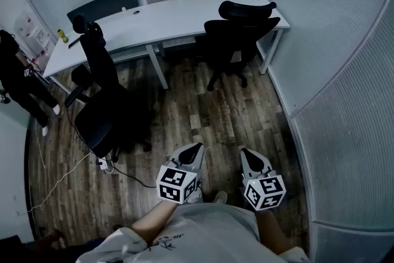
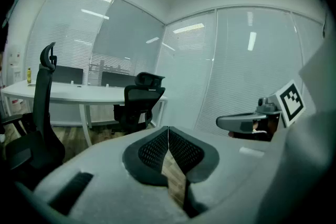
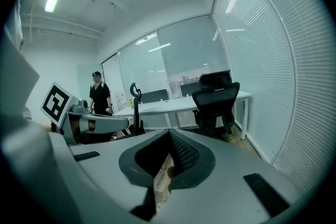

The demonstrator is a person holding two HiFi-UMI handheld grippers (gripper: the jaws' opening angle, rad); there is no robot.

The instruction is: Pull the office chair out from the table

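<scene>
Head view: the black office chair (image 1: 242,34) stands pushed in at the right end of the white table (image 1: 166,18), its backrest and headrest turned toward the person and its wheeled base on the wood floor (image 1: 215,114) just in front of the table's edge. Both tools are well short of it, with open floor between. The left gripper (image 1: 195,147) and the right gripper (image 1: 244,151) are held side by side close to the person's body and point roughly toward the chair; it lies ahead of them and a little to the right. In both gripper views the jaws are pressed together with nothing between them. A second black chair (image 1: 98,95) stands out from the table at the left, and beyond it a person in dark clothes (image 1: 18,80) stands by the wall.
</scene>
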